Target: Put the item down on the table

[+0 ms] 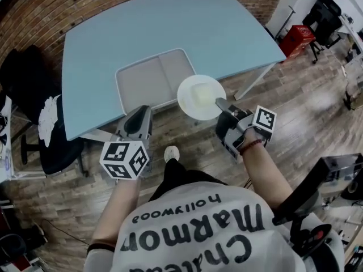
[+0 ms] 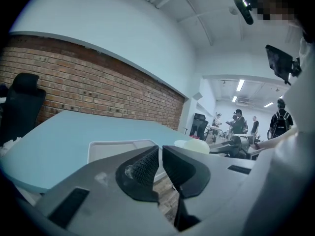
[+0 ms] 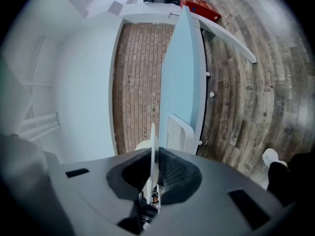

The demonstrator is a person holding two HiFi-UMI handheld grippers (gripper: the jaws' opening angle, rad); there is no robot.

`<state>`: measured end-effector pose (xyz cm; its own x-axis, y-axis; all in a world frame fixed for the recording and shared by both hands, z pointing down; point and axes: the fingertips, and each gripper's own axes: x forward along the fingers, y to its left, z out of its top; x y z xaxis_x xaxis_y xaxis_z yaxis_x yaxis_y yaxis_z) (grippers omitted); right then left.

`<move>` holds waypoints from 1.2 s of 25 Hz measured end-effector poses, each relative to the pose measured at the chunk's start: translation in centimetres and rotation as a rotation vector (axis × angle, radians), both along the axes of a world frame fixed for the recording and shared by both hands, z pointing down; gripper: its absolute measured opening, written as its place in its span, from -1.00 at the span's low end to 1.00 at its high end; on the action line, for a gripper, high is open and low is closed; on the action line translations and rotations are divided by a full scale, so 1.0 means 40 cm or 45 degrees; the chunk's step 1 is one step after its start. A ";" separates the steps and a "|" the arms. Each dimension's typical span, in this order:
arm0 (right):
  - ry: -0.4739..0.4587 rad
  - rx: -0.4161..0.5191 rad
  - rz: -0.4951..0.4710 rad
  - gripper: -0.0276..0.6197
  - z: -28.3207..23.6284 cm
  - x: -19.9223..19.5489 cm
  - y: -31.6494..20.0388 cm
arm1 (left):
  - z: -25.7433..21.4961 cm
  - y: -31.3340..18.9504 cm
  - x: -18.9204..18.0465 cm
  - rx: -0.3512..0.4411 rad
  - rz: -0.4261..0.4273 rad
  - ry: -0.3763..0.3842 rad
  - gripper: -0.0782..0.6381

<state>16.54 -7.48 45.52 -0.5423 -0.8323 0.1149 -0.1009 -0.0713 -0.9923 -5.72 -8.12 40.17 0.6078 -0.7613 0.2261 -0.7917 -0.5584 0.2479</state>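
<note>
A round white plate (image 1: 201, 97) hangs in the air just off the near edge of the light blue table (image 1: 164, 33), over the wooden floor. My right gripper (image 1: 223, 105) is shut on its right rim. In the right gripper view the plate (image 3: 152, 151) shows edge-on, clamped between the jaws of the right gripper (image 3: 152, 173). My left gripper (image 1: 138, 118) is held below the table's near edge, to the left of the plate. Its jaws (image 2: 161, 163) are closed together with nothing between them. The plate (image 2: 193, 145) also appears beyond them.
A grey two-compartment tray (image 1: 152, 80) lies on the table near its front edge, left of the plate. A black office chair (image 1: 39, 112) with white cloth stands at the left. A red crate (image 1: 297, 38) sits on the floor far right.
</note>
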 end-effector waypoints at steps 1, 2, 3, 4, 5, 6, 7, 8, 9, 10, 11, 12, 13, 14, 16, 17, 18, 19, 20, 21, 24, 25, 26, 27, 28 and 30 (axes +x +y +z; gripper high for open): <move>0.001 -0.010 0.003 -0.82 0.009 -0.004 -0.018 | 0.003 -0.016 -0.006 -0.004 0.005 0.000 -0.70; 0.005 -0.018 0.004 -0.82 0.018 -0.009 -0.037 | 0.006 -0.033 -0.013 -0.005 0.009 -0.001 -0.70; 0.007 -0.025 0.004 -0.82 0.025 -0.015 -0.056 | 0.008 -0.051 -0.020 -0.004 0.011 -0.002 -0.70; 0.007 -0.030 0.005 -0.82 0.032 -0.021 -0.074 | 0.009 -0.070 -0.027 -0.002 0.011 -0.002 -0.70; 0.005 -0.036 0.007 -0.82 0.037 -0.026 -0.092 | 0.010 -0.089 -0.032 0.000 0.011 -0.002 -0.70; 0.003 -0.042 0.009 -0.82 0.043 -0.030 -0.109 | 0.009 -0.109 -0.036 0.002 0.012 -0.001 -0.70; 0.005 -0.050 0.012 -0.82 0.049 -0.032 -0.124 | 0.008 -0.127 -0.038 0.005 0.016 0.001 -0.70; 0.010 -0.058 0.017 -0.82 0.054 -0.034 -0.139 | 0.007 -0.145 -0.040 0.010 0.021 0.006 -0.70; 0.016 -0.065 0.024 -0.82 0.060 -0.034 -0.154 | 0.004 -0.161 -0.043 0.017 0.030 0.013 -0.70; 0.021 -0.073 0.033 -0.82 0.066 -0.035 -0.169 | 0.001 -0.177 -0.046 0.027 0.043 0.023 -0.70; 0.023 -0.079 0.044 -0.82 0.071 -0.035 -0.184 | -0.003 -0.192 -0.049 0.040 0.061 0.034 -0.71; 0.024 -0.086 0.055 -0.82 0.075 -0.035 -0.200 | -0.009 -0.209 -0.051 0.053 0.080 0.045 -0.72; 0.027 -0.094 0.065 -0.82 0.078 -0.034 -0.218 | -0.014 -0.229 -0.054 0.063 0.098 0.053 -0.72; 0.031 -0.103 0.075 -0.82 0.079 -0.034 -0.239 | -0.020 -0.254 -0.057 0.067 0.113 0.058 -0.73; 0.040 -0.115 0.091 -0.82 0.076 -0.037 -0.291 | -0.031 -0.314 -0.068 0.064 0.133 0.054 -0.73; 0.042 -0.115 0.098 -0.82 0.073 -0.040 -0.314 | -0.035 -0.341 -0.074 0.061 0.141 0.048 -0.73; 0.042 -0.110 0.104 -0.82 0.072 -0.042 -0.332 | -0.037 -0.360 -0.079 0.059 0.151 0.042 -0.73; 0.043 -0.104 0.109 -0.82 0.072 -0.044 -0.345 | -0.037 -0.375 -0.084 0.058 0.161 0.036 -0.73; 0.048 -0.100 0.112 -0.82 0.073 -0.044 -0.357 | -0.035 -0.389 -0.089 0.058 0.171 0.028 -0.73; 0.056 -0.097 0.113 -0.82 0.075 -0.044 -0.370 | -0.031 -0.403 -0.094 0.058 0.178 0.019 -0.73; 0.075 -0.094 0.107 -0.82 0.083 -0.043 -0.404 | -0.017 -0.448 -0.111 0.046 0.190 0.008 -0.73; 0.081 -0.094 0.107 -0.82 0.086 -0.042 -0.411 | -0.012 -0.460 -0.116 0.043 0.191 0.006 -0.73; 0.091 -0.096 0.108 -0.82 0.090 -0.039 -0.415 | -0.008 -0.469 -0.119 0.041 0.190 0.004 -0.73; 0.104 -0.099 0.106 -0.82 0.094 -0.035 -0.418 | -0.005 -0.477 -0.122 0.039 0.187 0.006 -0.73; 0.121 -0.102 0.102 -0.82 0.097 -0.032 -0.421 | -0.003 -0.484 -0.124 0.039 0.183 0.011 -0.73; 0.149 -0.105 0.091 -0.82 0.105 -0.027 -0.426 | 0.000 -0.493 -0.127 0.041 0.174 0.023 -0.73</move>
<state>15.46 -24.50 49.73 -0.4606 -0.8536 0.2434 -0.2071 -0.1633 -0.9646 -10.81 -27.85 40.17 0.7097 -0.6781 0.1910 -0.7036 -0.6685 0.2412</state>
